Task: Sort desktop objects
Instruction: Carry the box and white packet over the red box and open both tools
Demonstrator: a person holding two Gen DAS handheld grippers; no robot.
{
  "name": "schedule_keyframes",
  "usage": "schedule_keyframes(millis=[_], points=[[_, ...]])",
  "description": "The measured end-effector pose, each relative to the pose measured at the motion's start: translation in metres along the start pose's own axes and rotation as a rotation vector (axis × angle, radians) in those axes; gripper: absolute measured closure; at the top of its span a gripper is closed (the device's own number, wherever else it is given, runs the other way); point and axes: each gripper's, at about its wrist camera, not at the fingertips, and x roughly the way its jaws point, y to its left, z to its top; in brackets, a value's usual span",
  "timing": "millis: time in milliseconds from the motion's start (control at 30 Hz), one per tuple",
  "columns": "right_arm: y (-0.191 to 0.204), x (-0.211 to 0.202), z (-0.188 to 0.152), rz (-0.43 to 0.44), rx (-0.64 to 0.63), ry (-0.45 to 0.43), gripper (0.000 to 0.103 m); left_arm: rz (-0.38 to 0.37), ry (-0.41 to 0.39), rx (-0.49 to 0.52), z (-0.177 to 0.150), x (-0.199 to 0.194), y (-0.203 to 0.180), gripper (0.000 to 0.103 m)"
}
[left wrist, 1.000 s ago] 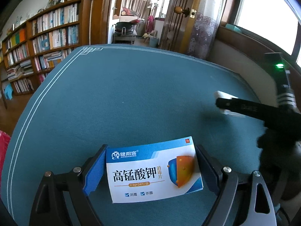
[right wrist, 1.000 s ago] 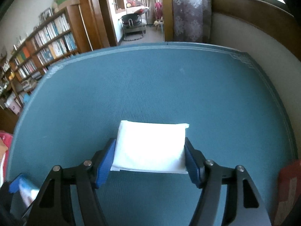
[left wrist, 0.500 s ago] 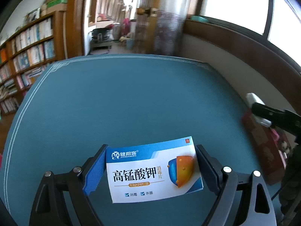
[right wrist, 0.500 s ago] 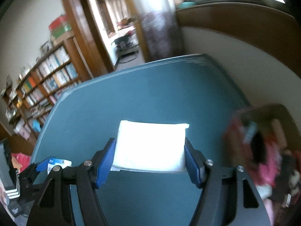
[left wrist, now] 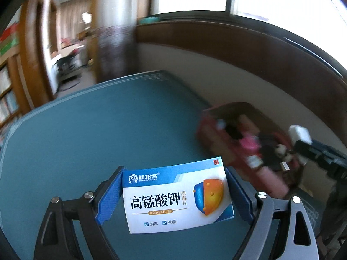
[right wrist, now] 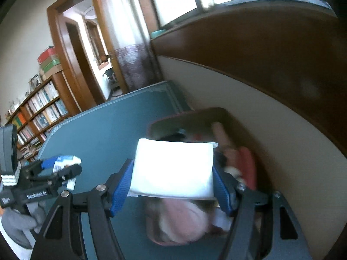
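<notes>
Right gripper (right wrist: 173,184) clamps white packet (right wrist: 173,169) over red storage box (right wrist: 245,166); lower before releasing. Left gripper (left wrist: 173,197) grips medicine box (left wrist: 176,195); storage box at 2 o'clock.

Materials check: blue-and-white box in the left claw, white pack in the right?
Medicine box: likely printed cardboard, slight sheen; crisp flat faces, sharp edges. White pack: probably soft plastic film over tissue or wipes; pillowy shape with a flat sealed edge. Glare hides its surface.

Blue-and-white medicine box (left wrist: 176,194) with orange emblem, plain white packet (right wrist: 173,170), teal tabletop (left wrist: 86,130), reddish-brown basket (right wrist: 186,119)
</notes>
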Motion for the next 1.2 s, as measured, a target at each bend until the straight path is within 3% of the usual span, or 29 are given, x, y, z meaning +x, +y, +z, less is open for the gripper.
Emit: schedule_keyframes(millis=[167, 433, 800, 1033, 1133, 1200], points=[[-0.031, -0.005, -0.010, 0.011, 0.011, 0.016, 0.031, -0.081, 0.004, 0.071, 0.024, 0.016, -0.050, 0.012], [-0.046, -0.006, -0.014, 0.037, -0.001, 0.000, 0.031, -0.116, -0.011, 0.150, 0.068, 0.047, -0.103, 0.012], [-0.046, 0.025, -0.010, 0.029, -0.046, 0.033, 0.028, -0.148, 0.049, 0.099, 0.077, 0.107, -0.116, 0.012], [-0.056, 0.015, -0.017, 0.041, -0.005, 0.033, 0.022, -0.141, 0.014, 0.086, 0.078, 0.099, -0.105, 0.012], [-0.063, 0.003, -0.022, 0.032, 0.021, 0.024, 0.022, -0.165, -0.015, 0.084, 0.082, 0.090, -0.104, 0.000], [-0.067, -0.006, -0.025, 0.025, 0.047, 0.019, 0.022, -0.178, -0.020, 0.090, 0.085, 0.087, -0.106, 0.000]])
